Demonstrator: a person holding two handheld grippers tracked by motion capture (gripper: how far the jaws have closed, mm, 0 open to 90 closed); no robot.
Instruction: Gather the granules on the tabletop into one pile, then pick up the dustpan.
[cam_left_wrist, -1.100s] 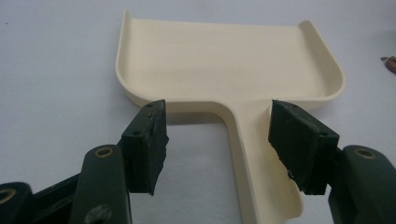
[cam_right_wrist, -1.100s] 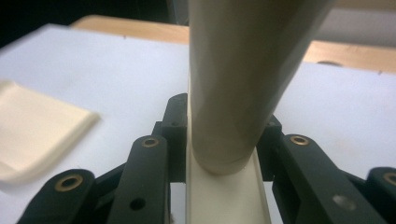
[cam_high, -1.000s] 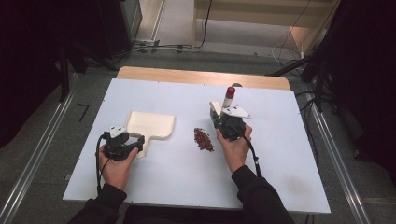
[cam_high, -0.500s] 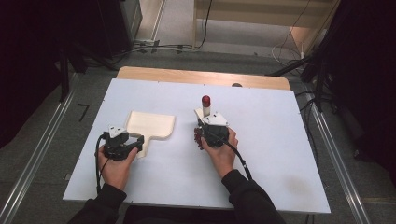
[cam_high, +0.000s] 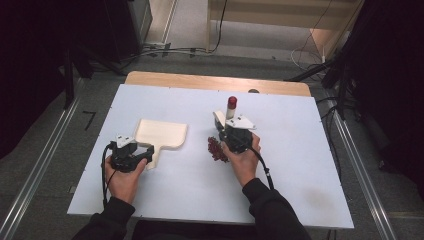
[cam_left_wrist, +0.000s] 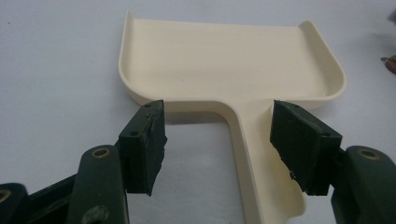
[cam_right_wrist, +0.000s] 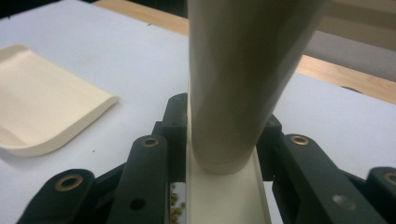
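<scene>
High view shows the left gripper (cam_high: 145, 155) resting low on the white table (cam_high: 300, 165), its jaws straddling the handle of the cream dustpan (cam_high: 161, 134). They have just been opening a little and stand half apart; in the left gripper view the right pad (cam_left_wrist: 299, 144) sits against the handle's edge while the left pad (cam_left_wrist: 144, 140) stands clear, so nothing is clamped. The dustpan (cam_left_wrist: 229, 60) lies flat, left of centre, looking like light, stiff, smooth plastic that would slide easily; its narrow handle is the natural place to pinch. The right gripper (cam_high: 226, 120), pointing away from the person, is clamped on a cream brush (cam_right_wrist: 233, 70) with a red-tipped handle standing upright. A small pile of dark red bits (cam_high: 215, 148) lies just left of the right hand (cam_high: 242, 160), between brush and pan.
</scene>
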